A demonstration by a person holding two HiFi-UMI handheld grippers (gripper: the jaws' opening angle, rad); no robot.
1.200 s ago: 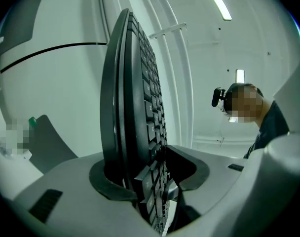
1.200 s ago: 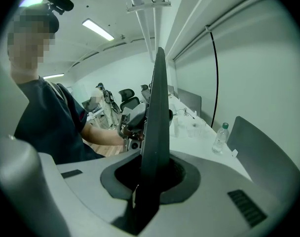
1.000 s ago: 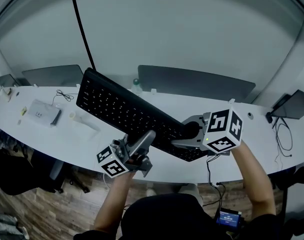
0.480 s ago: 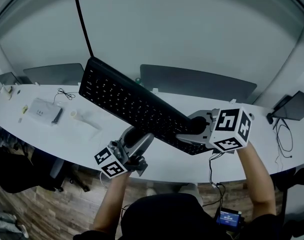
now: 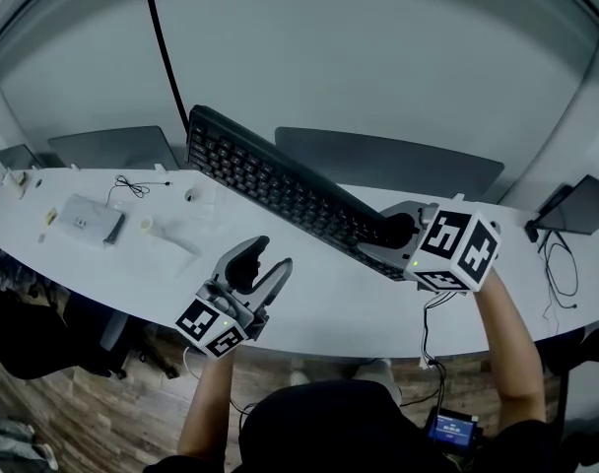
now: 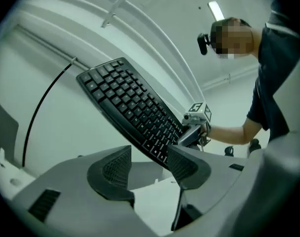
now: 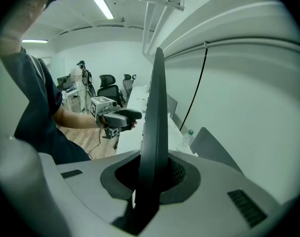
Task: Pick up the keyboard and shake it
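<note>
A black keyboard (image 5: pixel 280 180) hangs tilted in the air above the white desk (image 5: pixel 329 304), its left end raised toward the back wall. My right gripper (image 5: pixel 393 233) is shut on its right end. In the right gripper view the keyboard (image 7: pixel 155 117) stands edge-on between the pads. My left gripper (image 5: pixel 263 261) is lower and to the left, apart from the keyboard. Its jaws have just been opening and nothing is between them. In the left gripper view the open left gripper (image 6: pixel 150 164) looks up at the keyboard (image 6: pixel 130 107) and the right gripper (image 6: pixel 192 132).
A black cable (image 5: pixel 166 57) runs from the keyboard's raised end up the wall. Dark panels (image 5: pixel 388 161) stand behind the desk. A small white box (image 5: pixel 83 222) and a coiled wire (image 5: pixel 132 185) lie at the left, a laptop (image 5: pixel 575 205) at the right.
The keyboard has tipped up and swung right, held by the right gripper. The left gripper has come away from its near edge, rolled, and sunk to the lower left.
</note>
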